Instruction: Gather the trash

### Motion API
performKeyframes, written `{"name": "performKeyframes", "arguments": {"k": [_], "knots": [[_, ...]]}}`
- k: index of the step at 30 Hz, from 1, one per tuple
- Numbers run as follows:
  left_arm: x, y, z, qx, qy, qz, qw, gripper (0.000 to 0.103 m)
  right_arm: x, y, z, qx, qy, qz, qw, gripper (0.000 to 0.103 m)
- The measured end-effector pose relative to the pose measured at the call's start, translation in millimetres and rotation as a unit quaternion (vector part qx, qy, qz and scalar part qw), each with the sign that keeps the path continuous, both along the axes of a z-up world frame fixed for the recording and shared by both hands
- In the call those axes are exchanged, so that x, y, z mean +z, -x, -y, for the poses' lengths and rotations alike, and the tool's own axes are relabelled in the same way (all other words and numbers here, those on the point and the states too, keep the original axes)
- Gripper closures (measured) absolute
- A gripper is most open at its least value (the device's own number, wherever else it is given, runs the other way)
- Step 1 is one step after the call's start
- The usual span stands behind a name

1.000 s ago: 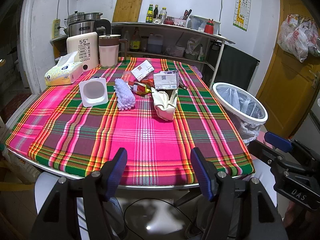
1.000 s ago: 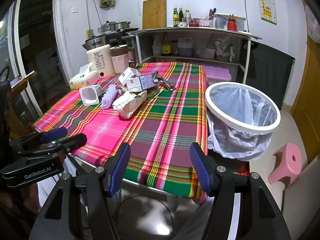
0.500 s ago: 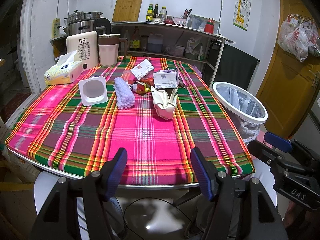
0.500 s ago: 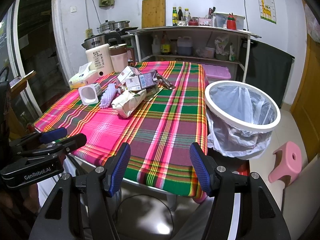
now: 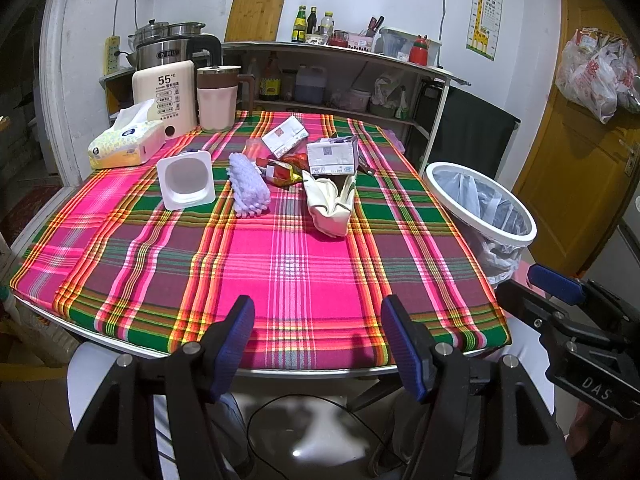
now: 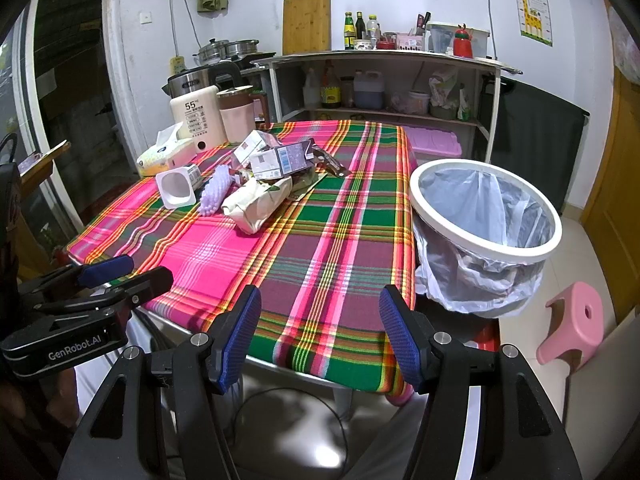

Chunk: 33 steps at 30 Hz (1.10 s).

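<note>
Pre-grasp: left gripper (image 5: 318, 340) and right gripper (image 6: 320, 336) hover empty, jaws spread, at the near table edge; trash pile (image 5: 312, 168) sits mid-table, bin (image 6: 486, 210) beside it; next, reach for the cream wrapper (image 5: 332, 204).

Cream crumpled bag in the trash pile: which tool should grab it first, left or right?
Probably the right tool. The cream bag is the pile's nearest piece on its side, and the bin stands just off that tool's side of the table. The left tool is open too, but farther from the bin.
</note>
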<state>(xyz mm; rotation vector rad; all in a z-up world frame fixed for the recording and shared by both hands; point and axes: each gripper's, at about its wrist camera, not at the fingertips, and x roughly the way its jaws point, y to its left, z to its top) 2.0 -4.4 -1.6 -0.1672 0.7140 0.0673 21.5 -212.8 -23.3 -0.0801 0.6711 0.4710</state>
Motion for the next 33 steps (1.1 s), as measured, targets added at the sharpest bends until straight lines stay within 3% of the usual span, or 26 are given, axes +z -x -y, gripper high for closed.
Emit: {"name": "performKeyframes", "arguments": {"k": [20, 29, 33], "knots": [[-13, -11, -15, 0.011, -0.001, -0.013, 0.9999, 0.036, -3, -15, -15, 0.009, 0.000, -0.013, 1.000, 0.041], [-17, -30, -48, 0.039, 0.002, -0.009, 0.9992, 0.036, 0, -57, -51, 0.035, -0.015, -0.021, 0.999, 0.041], [-17, -42, -64, 0.050, 0.002, -0.005, 0.9987, 0.036, -8, -81, -75, 0.053, -0.018, -0.045, 0.997, 0.041]]}}
